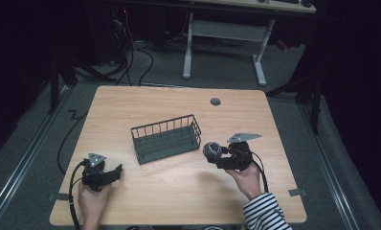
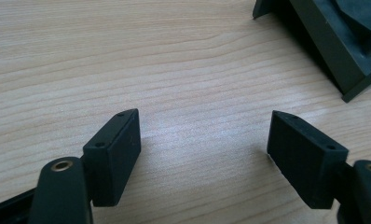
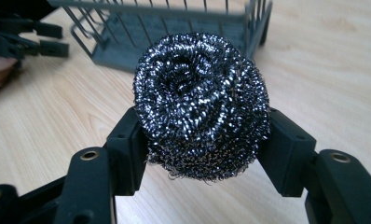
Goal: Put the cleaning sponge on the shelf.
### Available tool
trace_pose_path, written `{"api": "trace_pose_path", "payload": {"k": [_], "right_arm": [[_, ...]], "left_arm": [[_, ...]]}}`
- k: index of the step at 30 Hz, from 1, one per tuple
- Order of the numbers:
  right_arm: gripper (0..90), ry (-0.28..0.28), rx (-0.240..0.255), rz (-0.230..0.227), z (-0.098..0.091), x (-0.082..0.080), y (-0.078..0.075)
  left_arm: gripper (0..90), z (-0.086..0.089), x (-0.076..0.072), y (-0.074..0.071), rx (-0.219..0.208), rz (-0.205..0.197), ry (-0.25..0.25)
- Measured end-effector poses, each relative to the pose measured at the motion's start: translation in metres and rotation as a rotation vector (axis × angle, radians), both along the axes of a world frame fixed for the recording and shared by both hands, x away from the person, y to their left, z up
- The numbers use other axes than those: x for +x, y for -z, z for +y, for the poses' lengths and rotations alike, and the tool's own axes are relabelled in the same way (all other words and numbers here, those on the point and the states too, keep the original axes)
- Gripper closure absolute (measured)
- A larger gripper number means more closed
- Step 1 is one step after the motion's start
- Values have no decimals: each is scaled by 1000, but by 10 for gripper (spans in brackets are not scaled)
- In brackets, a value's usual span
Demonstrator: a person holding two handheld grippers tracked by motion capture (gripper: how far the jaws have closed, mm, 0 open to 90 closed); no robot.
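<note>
Where jaws pinch, steel scourer round, coiled, glinting

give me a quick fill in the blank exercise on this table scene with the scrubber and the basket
1. The right gripper is shut on a steel wool ____.
2. The wire basket holds ____ items.
3. The left gripper has its jaws ____, with bare table between them.
4. The person's right sleeve has a ____ pattern.

Missing words: scrubber; no; open; striped

Wire basket amid bare tabletop
</note>
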State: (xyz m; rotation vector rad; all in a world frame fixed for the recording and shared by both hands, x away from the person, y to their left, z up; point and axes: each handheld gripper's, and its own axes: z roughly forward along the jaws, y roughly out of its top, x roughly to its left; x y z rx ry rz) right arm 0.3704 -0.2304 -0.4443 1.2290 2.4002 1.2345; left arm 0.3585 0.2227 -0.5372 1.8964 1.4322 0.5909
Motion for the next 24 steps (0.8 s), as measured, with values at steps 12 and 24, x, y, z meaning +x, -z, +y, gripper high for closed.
{"api": "trace_pose_path", "payload": {"k": [12, 24], "right_arm": [[400, -62, -14, -40, 20, 19, -29], [398, -46, -89, -80, 50, 47, -47]], "left_arm": [[261, 0, 0, 0, 1, 0, 0], [260, 0, 0, 0, 5, 1, 2]]}}
